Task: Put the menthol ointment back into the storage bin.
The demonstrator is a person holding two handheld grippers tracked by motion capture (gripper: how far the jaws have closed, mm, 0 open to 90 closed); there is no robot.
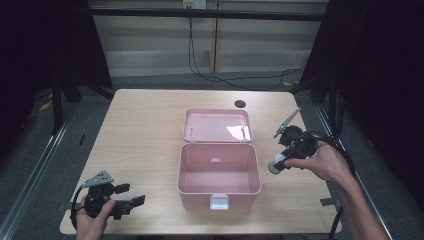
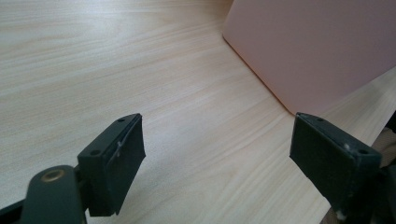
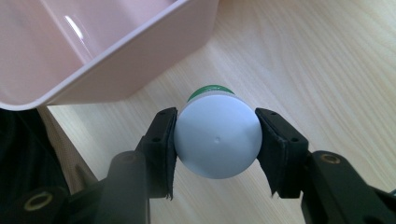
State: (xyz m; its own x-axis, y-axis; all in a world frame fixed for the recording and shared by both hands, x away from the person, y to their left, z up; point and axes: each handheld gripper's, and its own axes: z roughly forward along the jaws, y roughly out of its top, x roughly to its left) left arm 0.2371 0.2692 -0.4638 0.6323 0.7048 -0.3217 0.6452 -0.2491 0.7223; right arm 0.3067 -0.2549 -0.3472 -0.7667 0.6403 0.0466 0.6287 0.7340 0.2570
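Clamped between the black pads of the right hand-held gripper (image 3: pixel 217 140), a white round-bottomed bottle with a green cap (image 3: pixel 217 136) hung above the pale wooden tabletop (image 3: pixel 327 70), just beside the open pink plastic box (image 1: pixel 219 170). Carrying appeared underway; next, lowering it inside. The left hand-held gripper (image 2: pixel 217 163) rested open, empty.

A light wooden table (image 1: pixel 140 130) fills the middle of the high view, and its pale grain runs across both gripper views. Near its far edge, right of centre, sits a small dark round hole (image 1: pixel 240 104). Grey floor (image 1: pixel 165 80) surrounds the table. A black cable (image 1: pixel 220 79) trails over the floor in the upper middle of the frame, hanging down from a pale panelled wall (image 1: pixel 160 37) along the top. Black curtains (image 1: pixel 390 75) darken the upper left and the right side. Metal rails (image 1: pixel 35 170) slant along the left and right edges.
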